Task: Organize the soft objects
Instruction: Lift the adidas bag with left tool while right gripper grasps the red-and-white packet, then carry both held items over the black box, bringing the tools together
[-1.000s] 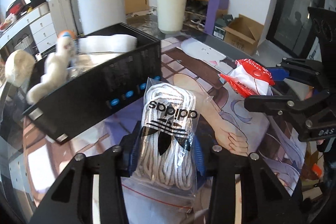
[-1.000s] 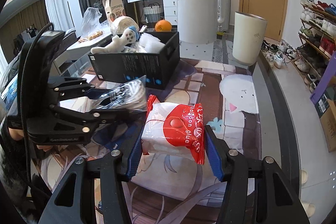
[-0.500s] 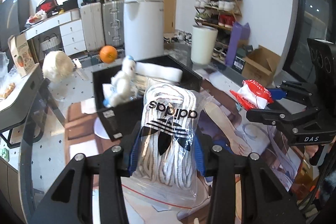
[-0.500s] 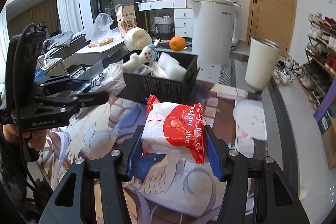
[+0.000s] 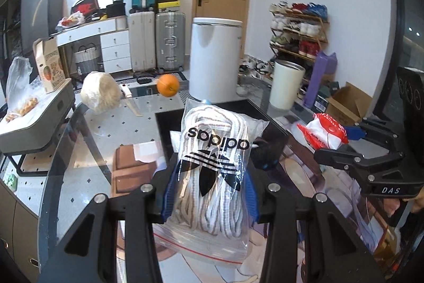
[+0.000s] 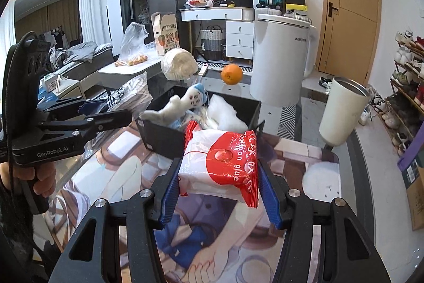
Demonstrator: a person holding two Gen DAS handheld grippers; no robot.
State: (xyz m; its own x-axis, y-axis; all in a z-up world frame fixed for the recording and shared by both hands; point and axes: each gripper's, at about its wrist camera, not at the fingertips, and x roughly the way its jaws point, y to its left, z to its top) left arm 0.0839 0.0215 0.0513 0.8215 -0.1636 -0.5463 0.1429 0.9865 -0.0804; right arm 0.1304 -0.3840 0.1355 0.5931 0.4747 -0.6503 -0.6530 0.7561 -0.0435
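bag (image 5: 214, 169): "adidas" mirrored, trefoil logo | packet (image 6: 222, 163): "balloon glue" | left gripper (image 6: 76, 121): "GenRobot.AI" | right gripper (image 5: 368, 147): "DAS" | carton (image 6: 166, 33): "KUMQUAT" | kettle (image 6: 278, 62): blurred brand

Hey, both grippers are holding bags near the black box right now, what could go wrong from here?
1. The left gripper and right gripper both head for the black box and might collide.
2. The box already holds a plush doll and white stuffing; the bag of laces may not settle.
3. The slick red-and-white packet could slip out.
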